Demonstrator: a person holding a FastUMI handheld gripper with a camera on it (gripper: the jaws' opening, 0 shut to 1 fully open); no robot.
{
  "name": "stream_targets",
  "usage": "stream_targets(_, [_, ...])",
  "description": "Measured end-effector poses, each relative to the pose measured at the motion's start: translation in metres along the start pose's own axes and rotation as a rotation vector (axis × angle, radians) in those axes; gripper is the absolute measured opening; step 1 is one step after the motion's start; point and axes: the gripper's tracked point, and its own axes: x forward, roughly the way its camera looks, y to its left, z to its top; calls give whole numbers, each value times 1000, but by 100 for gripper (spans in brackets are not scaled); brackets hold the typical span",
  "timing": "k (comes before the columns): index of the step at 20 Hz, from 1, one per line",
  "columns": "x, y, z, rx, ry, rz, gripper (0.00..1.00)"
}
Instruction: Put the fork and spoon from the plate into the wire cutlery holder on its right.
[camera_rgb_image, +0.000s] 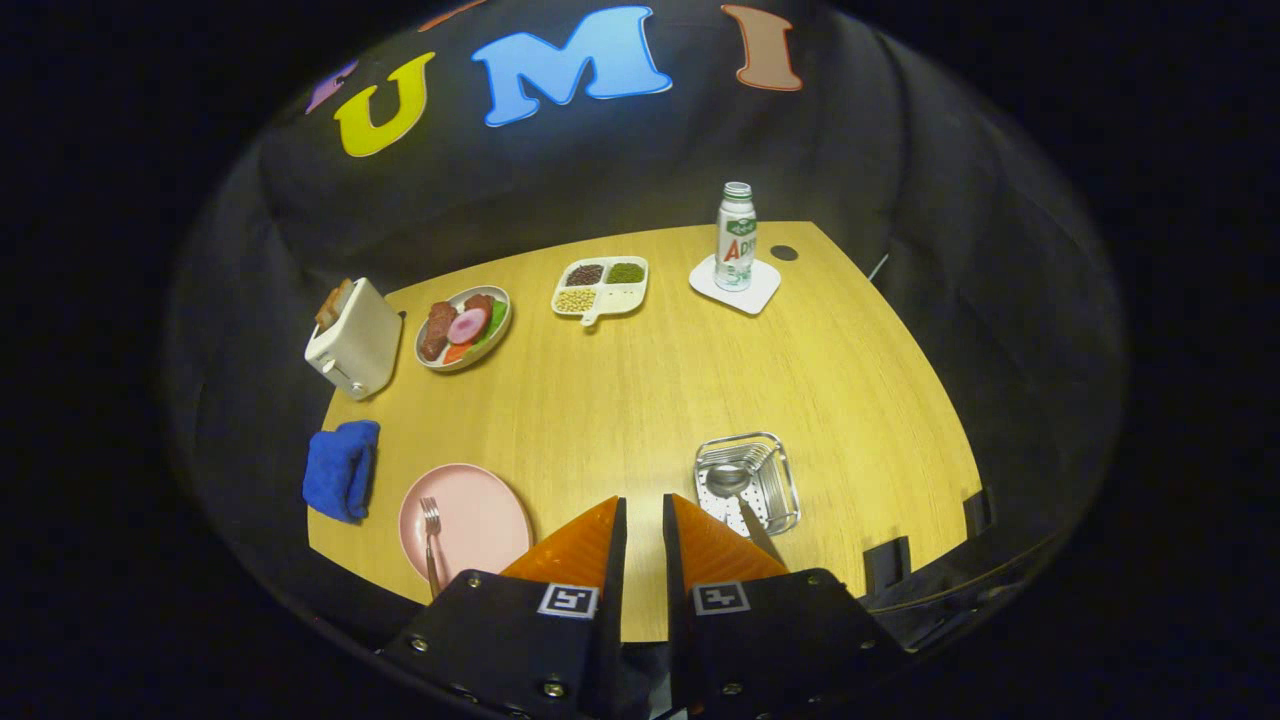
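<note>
A pink plate (478, 520) lies at the table's near edge, left of my fingers, with a fork (431, 540) on its left part, tines pointing away. Right of my fingers stands the wire cutlery holder (770, 455). The spoon (730, 482) rests in it, bowl up, and its handle slants down behind my right finger. My gripper (645, 505) hovers high above the table between plate and holder. Its fingers stand only a narrow gap apart, with bare wood showing between them and nothing held.
A folded blue cloth (341, 468) lies left of the plate. Farther back are a white toaster (354, 338), a bowl of food (464, 326), a divided tray of grains (601, 287) and a bottle (736, 237) on a white coaster (760, 290). The wooden table (640, 400) ends just under the fingers.
</note>
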Motion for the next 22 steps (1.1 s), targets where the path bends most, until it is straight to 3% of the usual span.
stream_targets(11, [41,141,-64,-108,110,182,20])
stream_targets(15, [54,178,-99,-190,162,219,20])
stream_targets(22, [77,224,-145,-216,252,262,20])
